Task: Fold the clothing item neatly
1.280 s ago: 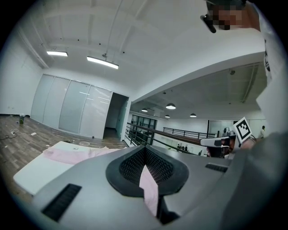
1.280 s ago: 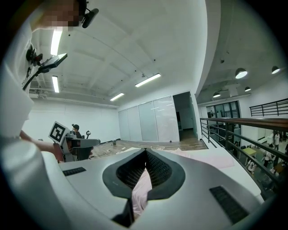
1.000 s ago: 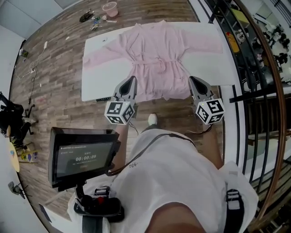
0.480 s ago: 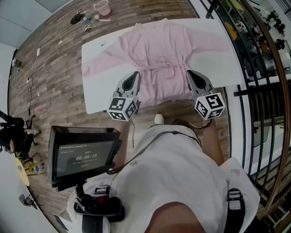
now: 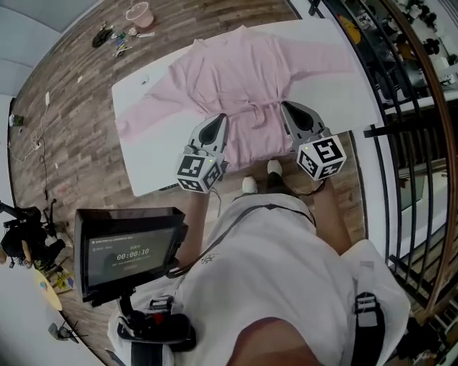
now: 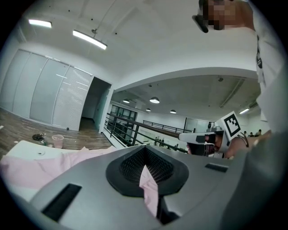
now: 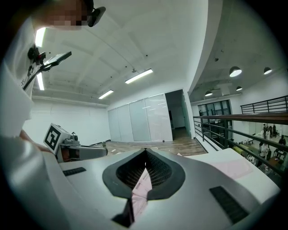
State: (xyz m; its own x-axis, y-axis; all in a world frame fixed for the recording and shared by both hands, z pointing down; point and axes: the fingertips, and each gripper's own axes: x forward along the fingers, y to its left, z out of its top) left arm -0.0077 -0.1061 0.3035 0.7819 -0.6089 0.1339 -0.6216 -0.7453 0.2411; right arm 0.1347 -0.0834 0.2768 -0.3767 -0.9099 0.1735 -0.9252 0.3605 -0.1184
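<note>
A pink robe [image 5: 243, 71] lies spread front up on a white worktop [image 5: 147, 164], sleeves stretched to either side and a waist tie across its middle. The person stands at the near edge, holding the left tongs [image 5: 217, 123] over the robe's lower left side and the right tongs [image 5: 290, 109] over its lower right. Each pair is clamped on a fold of the pink cloth, which shows pinched between the dark pads in both gripper views. A pink cup [image 5: 139, 13] stands on the wooden floor [image 5: 64, 143] beyond the worktop.
</note>
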